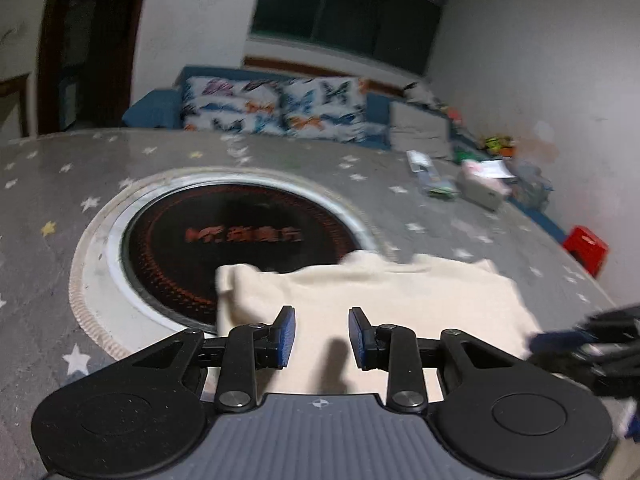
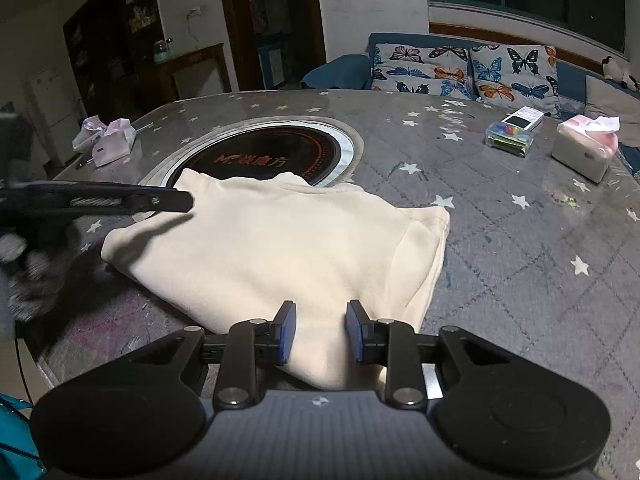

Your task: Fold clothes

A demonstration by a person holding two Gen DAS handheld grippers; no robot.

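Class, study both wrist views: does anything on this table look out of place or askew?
Yes. The folded cream garment lies askew, its far edge overlapping the round black cooktop set into the table; cloth on a heating surface looks odd. Both the left gripper and the right gripper are open, holding nothing.

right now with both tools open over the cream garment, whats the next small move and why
Probably lower the right tool onto the near edge of the folded cream fabric garment and close. Both the right and the left tool are open and hold nothing, and the garment lies in a thick bundle partly over the round black cooktop.
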